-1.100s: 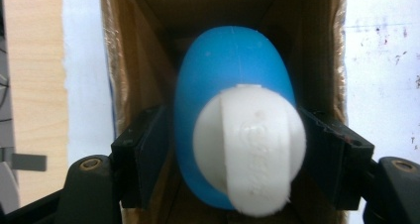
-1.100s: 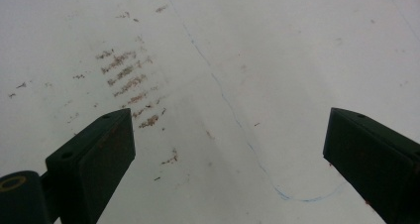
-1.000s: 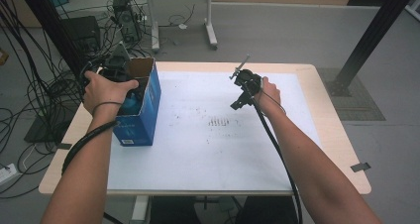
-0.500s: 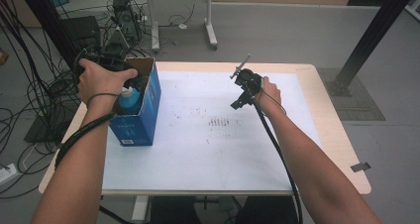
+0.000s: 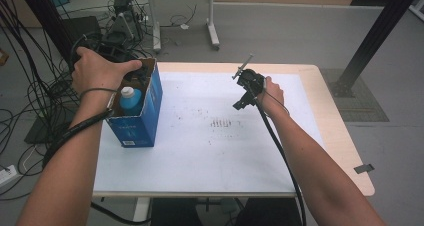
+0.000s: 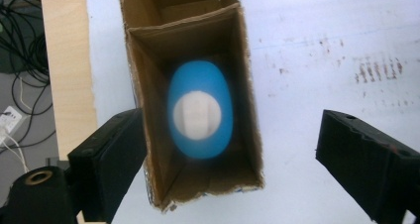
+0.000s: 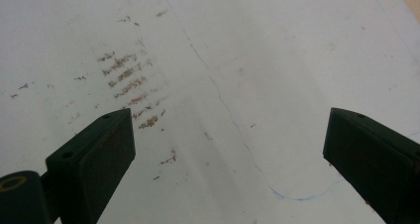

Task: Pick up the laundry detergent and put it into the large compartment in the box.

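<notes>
One tall blue cardboard box [image 5: 136, 117] with an open top stands near the left edge of the worktop [image 5: 330, 136], on the white sheet [image 5: 215, 151] that covers most of it. One bottle sits in the box: a blue plastic bottle [image 5: 131, 101] with a white cap, upright, its cap and shoulders showing in the nearer part of the opening. Seen from straight above in the left gripper view, the bottle [image 6: 200, 116] is a blurred blue oval with a round white cap at its middle, and it takes up most of the width of the brown cardboard compartment around it. A cardboard flap crosses the box behind it and parts that compartment from a second, farther one.

There are two grippers, one in each hand. The left gripper [image 6: 233, 159] hangs above the box and looks down into it. Its jaws have just been opening; they are now spread wide, one on each side of the box, clear of the bottle and pressing on nothing. In the high view the left hand [image 5: 100, 68] is over the far end of the box.

The right gripper [image 7: 228, 149] is held over the bare white sheet, well apart from the box, its jaws spread with nothing between them. Beneath it lie rows of small brown marks [image 7: 130, 87] and a thin blue pen line [image 7: 233, 120].
</notes>
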